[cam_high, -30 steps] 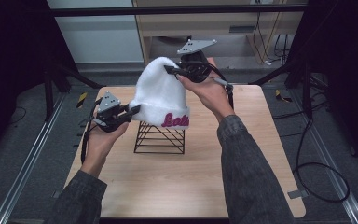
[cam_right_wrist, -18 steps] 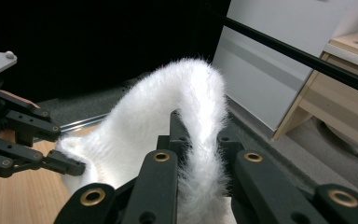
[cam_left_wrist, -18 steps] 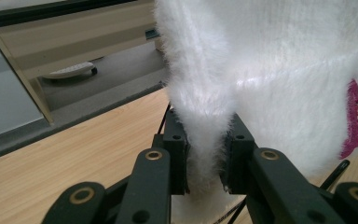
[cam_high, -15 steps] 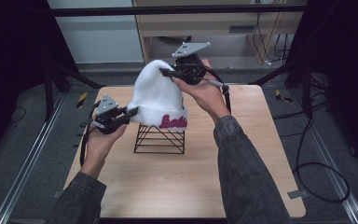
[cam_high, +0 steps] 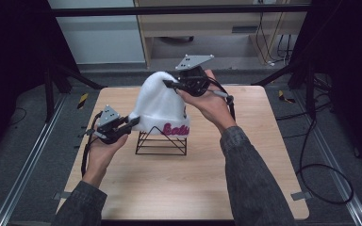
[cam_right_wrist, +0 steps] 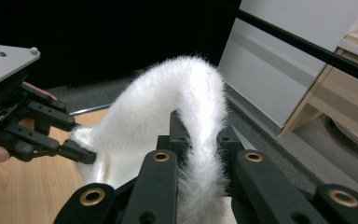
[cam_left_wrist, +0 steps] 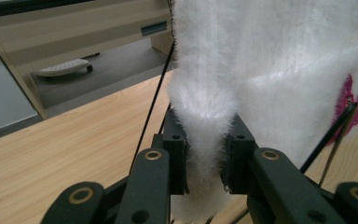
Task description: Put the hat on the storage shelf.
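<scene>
Two claws grip the white hat [cam_high: 161,106] over the rack [cam_high: 162,141]: left claw [cam_high: 131,123] clenched on its brim, right claw [cam_high: 169,84] on its crown.

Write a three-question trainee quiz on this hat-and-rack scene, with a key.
1. True or false: the left gripper is shut on a fold of the white fuzzy hat.
2. Which part of the hat does the right gripper pinch? A) the brim with the pink lettering B) the crown at the top C) nothing
3. What does the hat hang over, on the wooden table?

Key:
1. True; in the left gripper view the fabric is squeezed between both pads.
2. B.
3. A black wire rack, whose top sits under the brim.
</scene>
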